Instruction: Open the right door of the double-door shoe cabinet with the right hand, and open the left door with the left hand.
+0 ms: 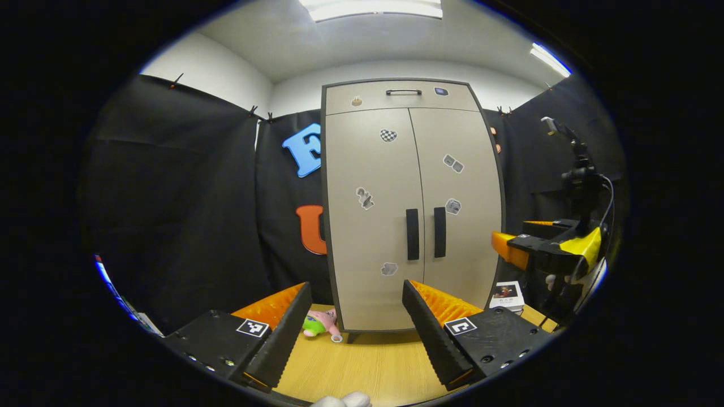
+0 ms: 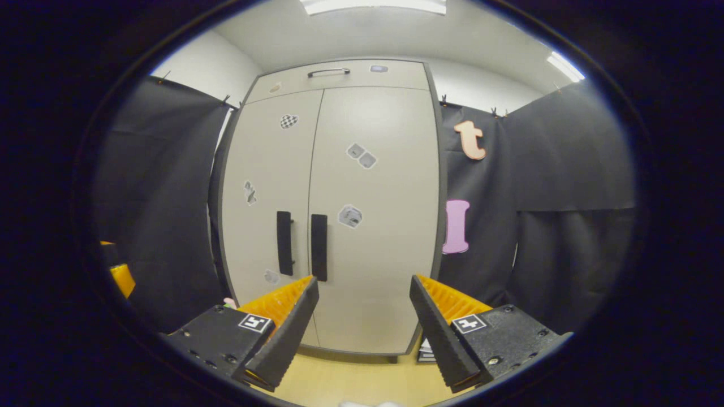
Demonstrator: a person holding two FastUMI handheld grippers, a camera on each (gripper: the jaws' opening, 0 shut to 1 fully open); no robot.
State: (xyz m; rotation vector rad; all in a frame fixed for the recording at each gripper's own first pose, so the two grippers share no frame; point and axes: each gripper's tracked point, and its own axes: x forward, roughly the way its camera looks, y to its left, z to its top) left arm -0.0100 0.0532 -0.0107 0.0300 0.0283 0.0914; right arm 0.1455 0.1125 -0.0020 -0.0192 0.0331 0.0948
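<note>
The beige double-door shoe cabinet [image 1: 410, 198] stands straight ahead on the wooden table, both doors closed. Two dark vertical handles sit side by side at its middle: the left door handle [image 1: 412, 234] and the right door handle [image 1: 439, 232]. My left gripper [image 1: 356, 291] is open, well short of the cabinet, with nothing between its fingers. In the right gripper view the cabinet [image 2: 334, 209] looms closer, with the left handle [image 2: 284, 243] and the right handle [image 2: 319, 247]. My right gripper [image 2: 365, 285] is open and empty, its left finger just below the right handle. The right gripper [image 1: 512, 249] also shows in the left gripper view, at the cabinet's right.
A pink and green plush toy [image 1: 321, 325] lies on the wooden table [image 1: 367, 367] at the cabinet's front left foot. A small white box [image 1: 506, 295] sits at the cabinet's right. Above the doors is a drawer with a handle [image 1: 403, 91]. Black cloth walls surround the booth.
</note>
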